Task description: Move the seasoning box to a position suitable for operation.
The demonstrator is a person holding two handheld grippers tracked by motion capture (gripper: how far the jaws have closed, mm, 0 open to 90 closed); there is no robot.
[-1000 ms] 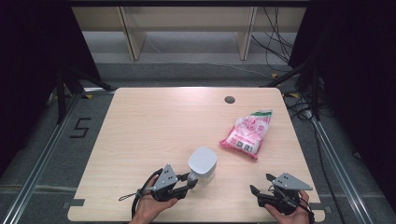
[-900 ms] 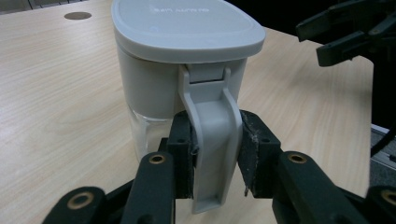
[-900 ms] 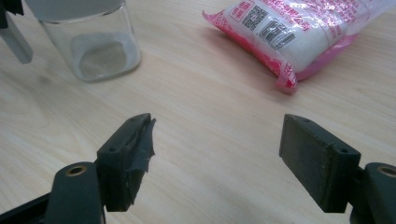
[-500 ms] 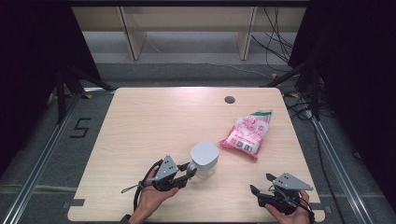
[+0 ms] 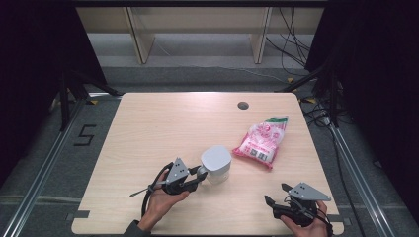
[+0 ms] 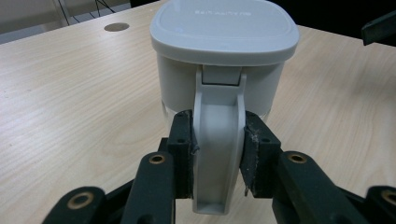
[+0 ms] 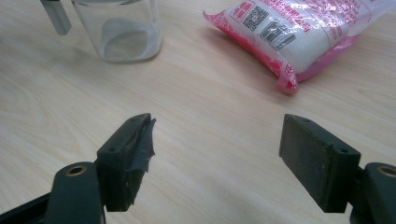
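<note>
The wooden table (image 5: 163,128) carries everything, with a small round hole (image 5: 242,105) near its far edge. On its right half lies a pink and white bag (image 5: 261,140), flat on the wood with its printed label up; in the right gripper view it sits ahead and to the right, well apart from the jaws. Just left of the bag, near the middle of the table, stands a clear jug (image 5: 217,165) with a grey-white lid, upright on the wood. Its handle (image 6: 218,154) points toward the person, and the left gripper (image 6: 218,151) is clamped on that handle, one black pad pressed against each side. The person's left hand (image 5: 160,202) holds that tool from below. The right gripper (image 7: 217,144) rests near the front right corner of the table, its jaws spread wide with only bare wood between them.
</note>
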